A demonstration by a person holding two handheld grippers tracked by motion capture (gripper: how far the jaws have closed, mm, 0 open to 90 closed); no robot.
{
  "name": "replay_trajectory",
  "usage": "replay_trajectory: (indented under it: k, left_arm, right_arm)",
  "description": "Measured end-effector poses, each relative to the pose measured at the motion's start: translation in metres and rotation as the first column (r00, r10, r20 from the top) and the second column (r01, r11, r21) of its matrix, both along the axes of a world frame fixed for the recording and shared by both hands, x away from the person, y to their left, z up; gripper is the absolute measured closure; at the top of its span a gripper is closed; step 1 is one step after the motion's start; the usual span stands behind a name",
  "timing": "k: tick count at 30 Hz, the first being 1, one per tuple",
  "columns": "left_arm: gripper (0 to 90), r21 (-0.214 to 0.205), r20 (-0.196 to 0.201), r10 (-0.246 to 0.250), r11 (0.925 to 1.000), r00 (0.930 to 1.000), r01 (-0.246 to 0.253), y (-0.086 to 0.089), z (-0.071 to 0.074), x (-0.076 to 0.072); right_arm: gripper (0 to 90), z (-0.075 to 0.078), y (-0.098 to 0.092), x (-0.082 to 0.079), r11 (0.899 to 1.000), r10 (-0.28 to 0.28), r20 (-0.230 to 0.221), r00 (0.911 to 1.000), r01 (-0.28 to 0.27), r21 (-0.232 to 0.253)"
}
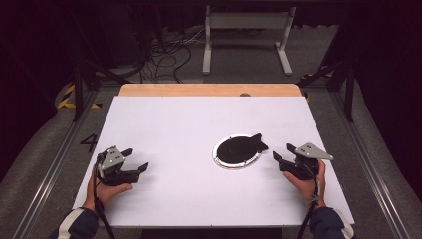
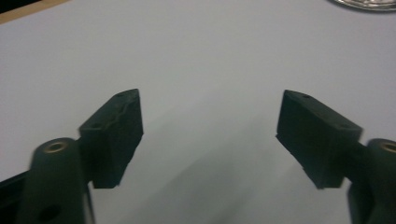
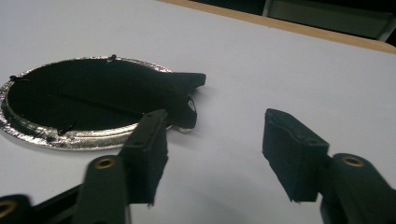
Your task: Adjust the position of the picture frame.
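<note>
Both tools released, nothing held; black cloth lies on a foil plate mid-counter.
Left tool at 8 o'clock on the white counter, jaws apart over bare surface. Right tool at 4 o'clock, jaws apart, near the foil plate. Cloth covers the plate, one corner hanging over the rim toward 2 o'clock.

Your right gripper holds its jaws apart over the white table, nothing between them. The black cloth lies on the silver plate far left, one corner spilling over its rim.
</note>
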State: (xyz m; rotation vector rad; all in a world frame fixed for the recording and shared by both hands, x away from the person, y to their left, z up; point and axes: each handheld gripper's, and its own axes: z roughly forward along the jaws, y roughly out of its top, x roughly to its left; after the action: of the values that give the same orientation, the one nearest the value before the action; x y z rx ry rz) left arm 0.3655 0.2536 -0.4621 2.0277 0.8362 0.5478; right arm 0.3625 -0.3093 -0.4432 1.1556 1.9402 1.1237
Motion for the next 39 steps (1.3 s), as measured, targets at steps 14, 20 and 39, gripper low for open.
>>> replay_trajectory:
  k: [14,20,39]
  left_arm:
    - [88.6,0.028,-0.079,-0.122,0.9918,0.9894,0.125,-0.021,0.001,-0.001]
    - [90.0,0.047,-0.104,-0.197,0.9782,0.9749,0.202,-0.051,0.0,0.002]
    - [90.0,0.001,-0.155,-0.413,0.9081,0.8973,0.419,-0.174,-0.002,0.014]
  right_arm:
    - [76.3,-0.008,0.004,0.037,0.999,-0.031,-0.122,0.992,0.027,-0.034]
    - [88.3,-0.009,0.004,0.05,0.997,-0.075,-0.151,0.9857,0.07,-0.039]
    - [90.0,-0.014,0.033,0.067,0.996,-0.024,-0.204,0.9787,0.005,-0.093]
